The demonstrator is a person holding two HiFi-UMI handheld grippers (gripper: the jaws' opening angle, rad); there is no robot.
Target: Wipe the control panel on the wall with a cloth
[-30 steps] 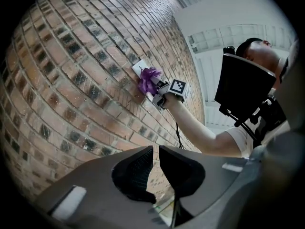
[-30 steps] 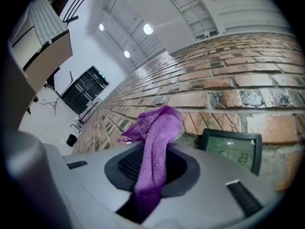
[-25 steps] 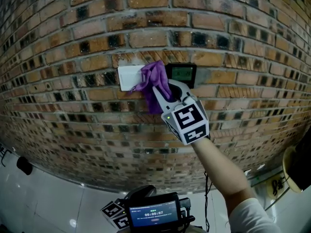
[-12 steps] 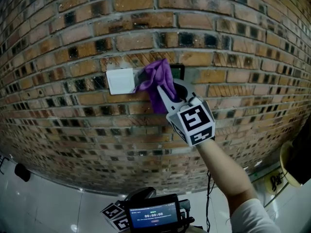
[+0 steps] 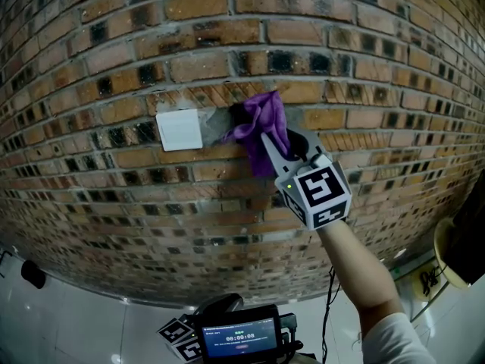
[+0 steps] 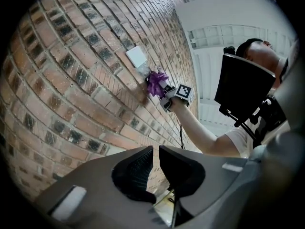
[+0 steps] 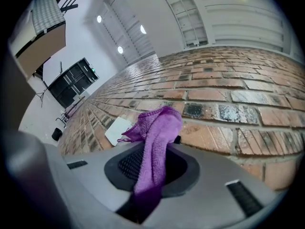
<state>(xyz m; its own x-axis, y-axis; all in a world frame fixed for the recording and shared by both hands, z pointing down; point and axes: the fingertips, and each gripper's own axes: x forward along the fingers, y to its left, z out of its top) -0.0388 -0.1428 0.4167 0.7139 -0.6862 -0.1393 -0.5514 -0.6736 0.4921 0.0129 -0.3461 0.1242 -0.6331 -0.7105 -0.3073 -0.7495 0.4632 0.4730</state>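
Purple terry cloth (image 5: 261,123) sits pinched in your right claw (image 5: 276,141). Its jaws are closed on the cloth's lower part, the loose tail hangs back between them, and the bunched top lies against the red-brown brick wall (image 5: 227,44). The cloth covers nearly all of the dark wall-mounted control panel (image 5: 237,112), so only a dark sliver shows at the cloth's left edge. Just left of that is a white square wall plate (image 5: 179,130), which the cloth does not touch. Your right forearm (image 5: 356,264) reaches up to the wall from the lower right. You hold your left claw (image 6: 155,163) low and well apart from the panel, looking along the bricks. Its jaws are drawn almost together, with only a thin slit between them and nothing in it.
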